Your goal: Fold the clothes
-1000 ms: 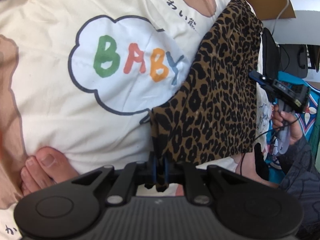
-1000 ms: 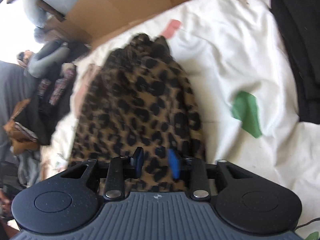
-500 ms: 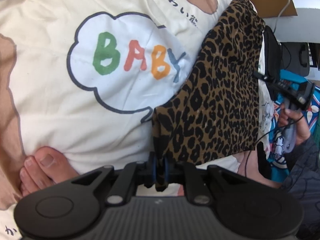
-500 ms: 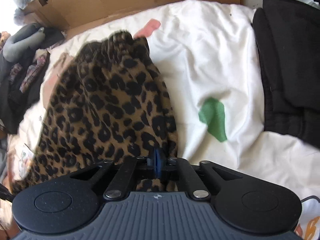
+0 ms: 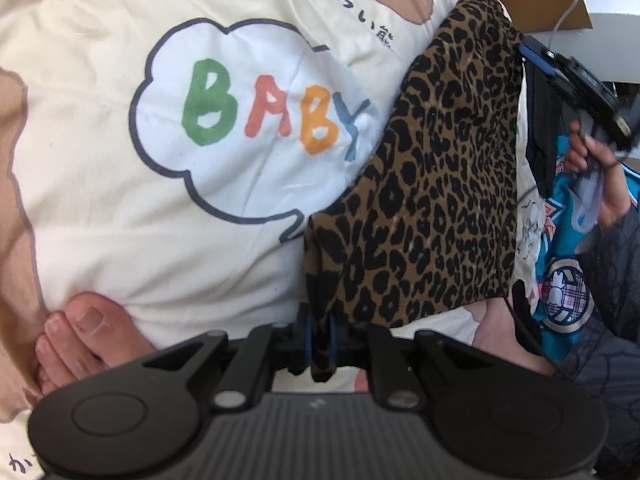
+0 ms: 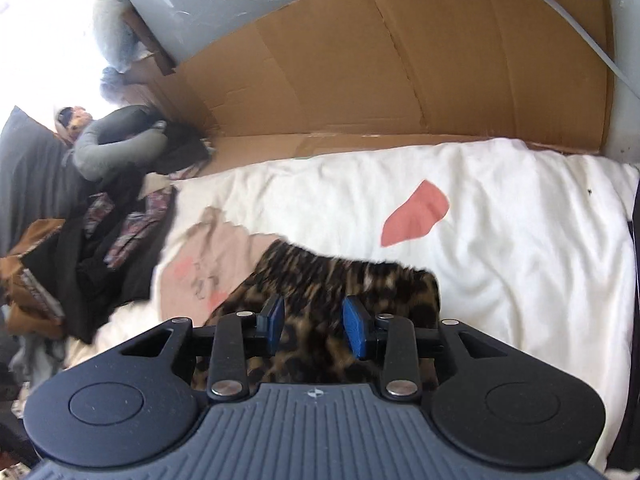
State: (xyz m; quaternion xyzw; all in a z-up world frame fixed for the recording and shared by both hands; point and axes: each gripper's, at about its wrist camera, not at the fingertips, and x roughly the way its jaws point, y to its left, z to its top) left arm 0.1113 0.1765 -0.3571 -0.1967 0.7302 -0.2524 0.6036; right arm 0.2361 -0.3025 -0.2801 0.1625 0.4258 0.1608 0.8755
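The left claw [image 5: 319, 338] is clamped on the near corner of the leopard-print garment [image 5: 432, 208], which stretches ahead and to its right across the cartoon-print duvet [image 5: 100, 80]; bare toes [image 5: 80, 328] sit just left of it. The right claw [image 6: 314, 326] gapes wide above the garment's far end, gripping nothing. With only one corner pinned, the slack far end could slump or twist, skewing the fold.

"BABY" (coloured letters), on bedsheet [image 5: 100, 60]
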